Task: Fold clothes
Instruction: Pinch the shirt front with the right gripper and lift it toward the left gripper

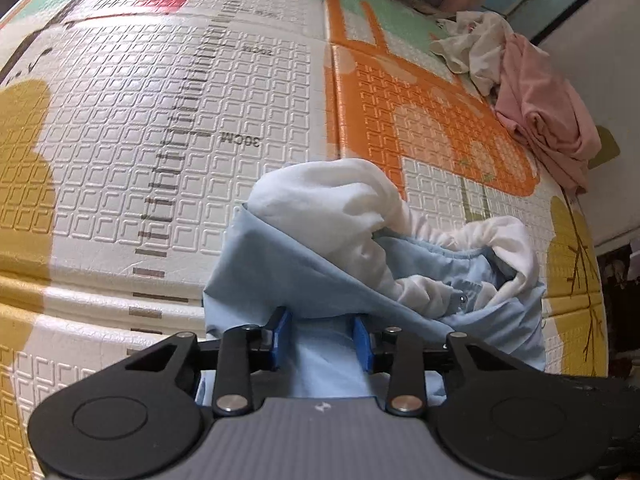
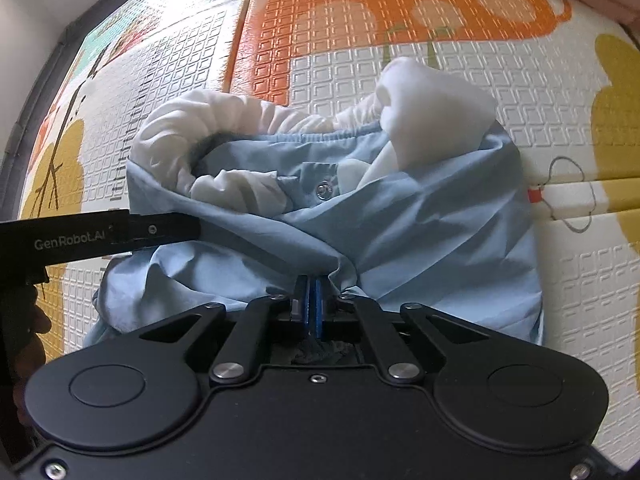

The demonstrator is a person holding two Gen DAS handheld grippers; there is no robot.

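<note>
A light blue garment (image 1: 320, 280) with a white lining (image 1: 332, 200) lies bunched on a patterned foam play mat (image 1: 160, 120), directly in front of both hand-held grippers. In the left wrist view, the left gripper (image 1: 322, 338) has its blue fingertips (image 1: 282, 334) spread apart, with a band of the blue cloth running between them at the garment's near edge; whether the pads press the fabric cannot be told. The cloth rises from there into a crumpled mound, the white lining rolled outward at the far side and a small metal snap (image 1: 463, 299) showing among the folds to the right. In the right wrist view, the right gripper (image 2: 312, 312) has its fingers drawn together, pinching a gathered fold of the blue garment (image 2: 420, 240) at its near edge, with creases fanning out from the pinch. The elastic-edged white lining (image 2: 240, 116) curls along the far rim of the garment, and the snap (image 2: 322, 189) sits near the middle. The black body of the left gripper (image 2: 100, 236) reaches in from the left, touching the cloth's left side. Far to the right on the mat, well apart from the blue garment, a pink garment (image 1: 540, 108) and a white garment (image 1: 472, 48) lie heaped together.
</note>
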